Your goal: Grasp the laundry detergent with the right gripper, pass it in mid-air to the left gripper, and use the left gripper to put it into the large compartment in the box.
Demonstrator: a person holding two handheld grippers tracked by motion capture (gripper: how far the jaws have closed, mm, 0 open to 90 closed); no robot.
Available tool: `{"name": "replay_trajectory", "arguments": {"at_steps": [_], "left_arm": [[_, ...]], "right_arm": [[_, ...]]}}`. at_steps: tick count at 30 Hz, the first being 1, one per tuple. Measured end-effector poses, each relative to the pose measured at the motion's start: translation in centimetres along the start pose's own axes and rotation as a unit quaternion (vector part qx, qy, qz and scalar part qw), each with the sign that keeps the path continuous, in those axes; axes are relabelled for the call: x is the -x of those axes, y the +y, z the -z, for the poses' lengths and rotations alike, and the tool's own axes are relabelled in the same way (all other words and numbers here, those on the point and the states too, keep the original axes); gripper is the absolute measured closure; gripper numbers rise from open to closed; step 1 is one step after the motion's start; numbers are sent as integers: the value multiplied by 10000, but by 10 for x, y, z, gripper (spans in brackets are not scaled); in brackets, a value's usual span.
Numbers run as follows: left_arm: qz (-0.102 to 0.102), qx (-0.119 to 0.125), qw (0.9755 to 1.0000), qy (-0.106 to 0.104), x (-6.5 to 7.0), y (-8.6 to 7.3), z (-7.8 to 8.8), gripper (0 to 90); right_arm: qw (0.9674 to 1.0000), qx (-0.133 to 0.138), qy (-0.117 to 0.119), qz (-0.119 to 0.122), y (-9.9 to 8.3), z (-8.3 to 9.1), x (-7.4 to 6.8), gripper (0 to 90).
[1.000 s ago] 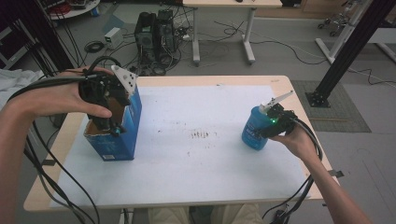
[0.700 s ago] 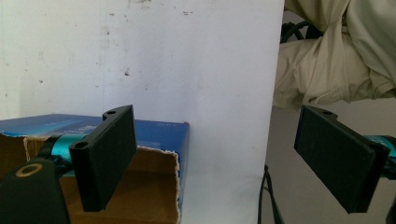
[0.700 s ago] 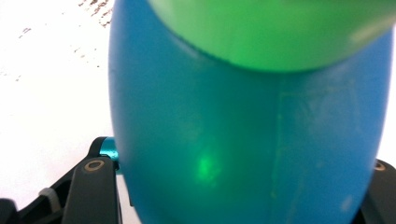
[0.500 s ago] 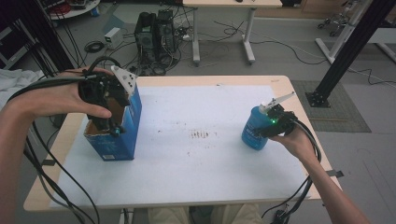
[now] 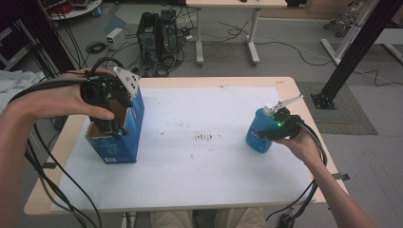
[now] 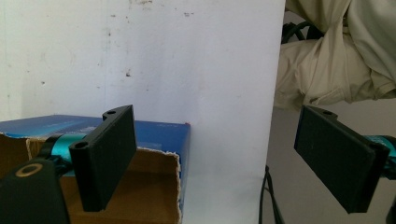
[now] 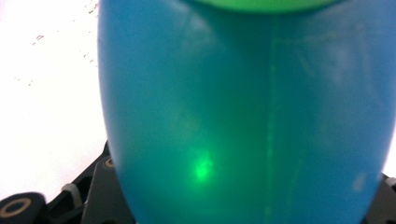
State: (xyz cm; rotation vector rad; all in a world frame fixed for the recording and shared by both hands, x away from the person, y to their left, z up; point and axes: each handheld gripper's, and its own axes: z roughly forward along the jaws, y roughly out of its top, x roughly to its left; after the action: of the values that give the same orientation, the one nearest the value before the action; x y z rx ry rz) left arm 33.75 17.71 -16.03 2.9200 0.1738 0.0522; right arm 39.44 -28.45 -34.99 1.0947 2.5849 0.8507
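Plainly, blue bottle (image 5: 259,135) (green-capped) sits clamped by right gripper (image 5: 278,127).

Even, soft daylight in the high view, with faint shadows. The white table cover (image 7: 42,93) blows out at nine o'clock. The blue bottle (image 7: 243,112) is blurred, with a green glint at six o'clock.

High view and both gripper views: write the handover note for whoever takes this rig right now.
Left gripper: fingers open, one finger inside the open top of the blue carton, the other outside its wall; nothing clamped.
Right gripper: its jaws have just been closing and now sit shut on the blue bottle, which stands upright on the white sheet at the right side of the table.
Done: bottle gripped, carton open at the left.
Left, probably: lift the bottle and carry it to the carton, steadying the carton with the left gripper.
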Motion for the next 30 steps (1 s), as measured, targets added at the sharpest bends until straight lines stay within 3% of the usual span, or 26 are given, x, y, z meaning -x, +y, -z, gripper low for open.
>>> {"name": "replay_trajectory", "arguments": {"at_steps": [1,2,8,12,15,16,17,18,19,20,21,22,23,24,25,26,27,28,29,30], "left_arm": [[-1,-9,10000,20,0,1,0,131],[-1,-10,10000,24,0,1,0,131],[-1,5,10000,39,0,2,1,131],[10,33,10000,55,-2,5,1,131],[1,-5,10000,31,0,1,1,131],[35,76,9999,90,-3,10,3,131],[-7,-2,10000,29,0,2,1,131],[-1,17,10000,57,-1,4,1,131],[27,53,9999,82,-3,8,2,131],[119,145,9998,107,-6,19,6,131],[106,172,9997,116,-7,22,7,131],[18,-7,10000,-20,0,0,0,131],[149,198,9996,106,-6,21,6,131],[120,150,9998,109,-6,20,6,131],[109,223,9996,116,-7,26,8,131],[70,282,9995,107,-8,31,8,131],[113,185,9997,117,-7,24,7,131],[36,65,9999,92,-3,10,3,131],[121,277,9995,109,-7,29,8,131],[-42,375,9993,-6,-8,43,7,131]], "right_arm": [[9999,-59,-98,39,3,1,-2,439],[10000,28,30,9,-1,0,0,441],[10000,40,22,16,-1,0,0,453],[9998,120,12,181,-2,1,-3,457],[9999,109,1,106,-2,1,-2,457],[10000,35,24,5,-1,1,0,457],[9992,224,261,198,2,3,-5,457],[10000,76,11,59,-2,1,-1,456],[9998,122,-2,184,-2,1,-3,456],[9996,165,165,174,0,2,-4,455],[9976,262,487,412,10,11,-13,454],[9970,221,524,530,14,14,-18,455],[9999,-50,-75,45,1,0,-2,454],[9971,229,514,514,13,13,-18,455],[9975,250,503,439,11,12,-15,454],[9959,207,557,682,18,17,-24,454],[9942,216,631,840,23,22,-31,454],[9966,216,540,589,16,16,-21,454],[9993,212,238,187,1,3,-5,454],[9949,203,605,777,21,20,-28,454]]}}
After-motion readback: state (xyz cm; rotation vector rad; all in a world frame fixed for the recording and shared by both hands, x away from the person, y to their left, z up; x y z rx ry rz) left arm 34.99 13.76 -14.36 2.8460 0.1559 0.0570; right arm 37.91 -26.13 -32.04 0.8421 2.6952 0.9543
